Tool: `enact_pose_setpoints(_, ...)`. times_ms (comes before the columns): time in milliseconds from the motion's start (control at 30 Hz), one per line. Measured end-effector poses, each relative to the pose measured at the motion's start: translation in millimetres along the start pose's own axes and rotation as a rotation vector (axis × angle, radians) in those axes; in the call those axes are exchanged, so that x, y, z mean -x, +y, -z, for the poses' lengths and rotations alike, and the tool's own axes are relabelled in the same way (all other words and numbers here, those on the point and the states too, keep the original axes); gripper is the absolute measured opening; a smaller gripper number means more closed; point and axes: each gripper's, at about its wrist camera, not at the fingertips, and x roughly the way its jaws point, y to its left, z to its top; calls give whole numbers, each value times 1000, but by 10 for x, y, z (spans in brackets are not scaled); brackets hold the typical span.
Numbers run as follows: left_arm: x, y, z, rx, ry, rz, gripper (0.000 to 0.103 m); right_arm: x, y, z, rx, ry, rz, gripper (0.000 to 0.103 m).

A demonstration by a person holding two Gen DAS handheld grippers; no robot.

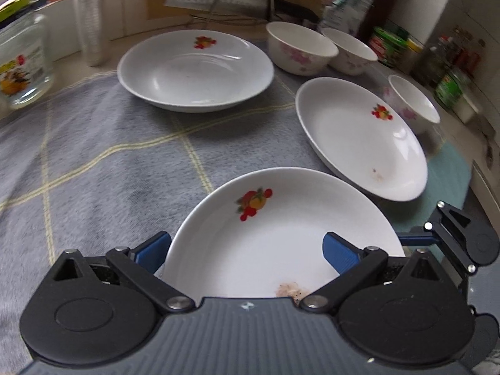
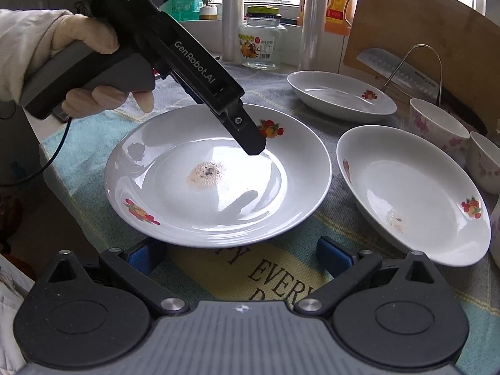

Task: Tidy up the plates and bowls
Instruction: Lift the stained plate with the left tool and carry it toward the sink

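The left tongs (image 1: 247, 250) straddle the near rim of the white, fruit-printed, stained ceramic plate (image 2: 218, 175), spread and not visibly clenched. It lies on the cloth-covered surface (image 1: 93, 156). The right tongs (image 2: 240, 257) hover released just beside its opposite rim.

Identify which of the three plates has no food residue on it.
The far plate, nearest the cutting board, looks clean. The near plate under the left gripper has a brownish smear at its centre, and the right-hand plate has a smaller one.

A home kitchen: cutting board (image 2: 415, 31), knife (image 2: 397, 68), oil bottle (image 2: 339, 3), windowsill jars.
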Motion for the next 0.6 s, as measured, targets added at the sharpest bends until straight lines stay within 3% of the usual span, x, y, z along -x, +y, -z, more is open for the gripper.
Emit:
enact_pose_setpoints(200,-41,36,-88,-38,63,49,102,23,37,15,10,-17,-9,103)
enact_pose_setpoints(600,-64,103,-129,-51,106,123,100,-41,62,-48,32,-22,-37,103)
